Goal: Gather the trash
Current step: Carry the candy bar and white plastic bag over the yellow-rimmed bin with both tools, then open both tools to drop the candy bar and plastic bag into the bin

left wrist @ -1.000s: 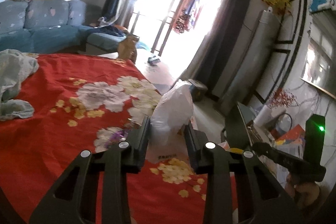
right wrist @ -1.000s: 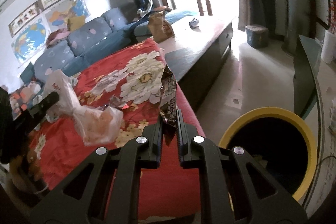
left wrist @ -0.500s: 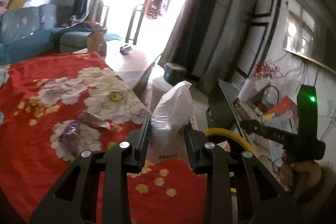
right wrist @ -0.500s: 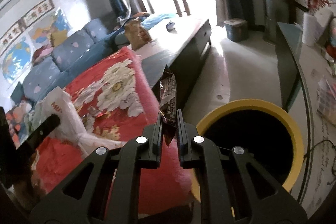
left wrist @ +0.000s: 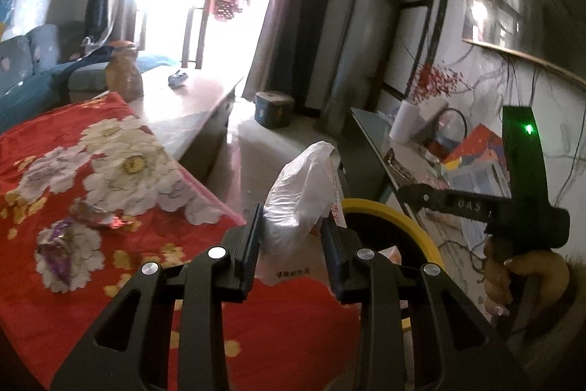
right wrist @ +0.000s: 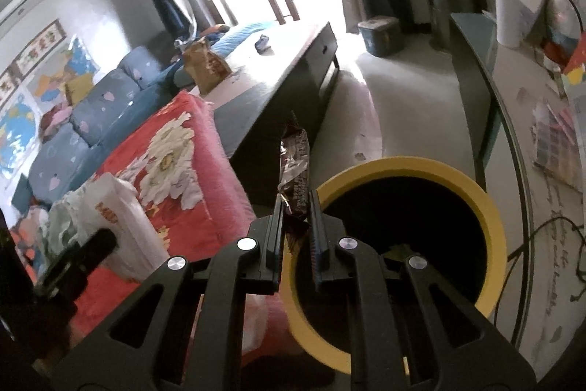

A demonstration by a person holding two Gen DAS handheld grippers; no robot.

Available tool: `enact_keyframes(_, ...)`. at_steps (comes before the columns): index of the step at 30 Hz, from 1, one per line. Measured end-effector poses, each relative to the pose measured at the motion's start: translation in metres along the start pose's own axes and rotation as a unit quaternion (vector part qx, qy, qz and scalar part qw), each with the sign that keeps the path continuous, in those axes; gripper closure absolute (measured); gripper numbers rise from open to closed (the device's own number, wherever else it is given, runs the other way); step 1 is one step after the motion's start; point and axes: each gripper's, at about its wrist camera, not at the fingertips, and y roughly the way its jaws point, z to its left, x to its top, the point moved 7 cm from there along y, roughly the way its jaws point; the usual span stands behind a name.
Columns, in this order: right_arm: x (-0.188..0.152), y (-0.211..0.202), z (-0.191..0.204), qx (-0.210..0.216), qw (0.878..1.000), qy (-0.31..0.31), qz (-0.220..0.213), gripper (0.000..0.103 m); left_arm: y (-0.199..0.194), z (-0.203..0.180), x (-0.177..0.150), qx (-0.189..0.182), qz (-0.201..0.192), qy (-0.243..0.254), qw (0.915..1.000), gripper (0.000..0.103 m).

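Note:
My left gripper (left wrist: 293, 226) is shut on a white plastic bag (left wrist: 304, 185) and holds it above the edge of the red floral blanket (left wrist: 110, 171), beside the yellow-rimmed bin (left wrist: 399, 218). My right gripper (right wrist: 296, 207) is shut on a brown snack wrapper (right wrist: 295, 167), which sticks up at the near-left rim of the bin (right wrist: 490, 207). The white bag also shows in the right wrist view (right wrist: 117, 218), at left. Two crumpled wrappers, one purple (left wrist: 55, 244) and one reddish (left wrist: 95, 215), lie on the blanket.
A dark long low table (right wrist: 271, 76) stands beyond the blanket with a brown paper bag (right wrist: 205, 65) on it. A blue sofa (right wrist: 91, 112) is at left. A glass-topped side table (right wrist: 531, 120) with papers is at right. A small dark container (left wrist: 273, 109) sits on the floor.
Both grippers have swung right, away from the blanket toward the bin. The bin's opening now lies close under the wrapper and beside the bag.

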Motion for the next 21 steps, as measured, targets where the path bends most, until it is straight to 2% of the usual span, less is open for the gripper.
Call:
enact_keyframes(10,0.0,0.003,-0.036,-0.017,0.999,0.035,0.002,0.094,0.036,-0.035,-0.012,-0.022,0.025,0.026,0.9991,0.073)
enact_keyframes(13,0.0,0.004,-0.046,-0.023,0.999,0.047,0.002,0.094,0.045,-0.04,-0.015,-0.028,0.032,0.025,0.9988,0.068)
enact_keyframes(14,0.0,0.005,-0.049,-0.025,0.998,0.051,0.003,0.094,0.049,-0.04,-0.017,-0.035,0.036,0.022,0.9985,0.064)
enact_keyframes(16,-0.003,0.006,-0.056,-0.03,0.998,0.061,0.007,0.083,0.056,-0.043,-0.02,-0.053,0.048,0.015,0.9974,0.042)
enact_keyframes(17,-0.003,0.007,-0.059,-0.032,0.997,0.064,0.009,0.072,0.058,-0.043,-0.021,-0.056,0.046,0.01,0.9973,0.02)
enact_keyframes(18,-0.005,0.008,-0.062,-0.034,0.997,0.068,0.009,0.064,0.059,-0.042,-0.022,-0.057,0.044,0.009,0.9974,0.007)
enact_keyframes(21,-0.005,0.007,-0.066,-0.045,0.997,0.07,0.006,0.052,0.059,-0.035,-0.024,-0.052,0.04,-0.003,0.9978,0.007)
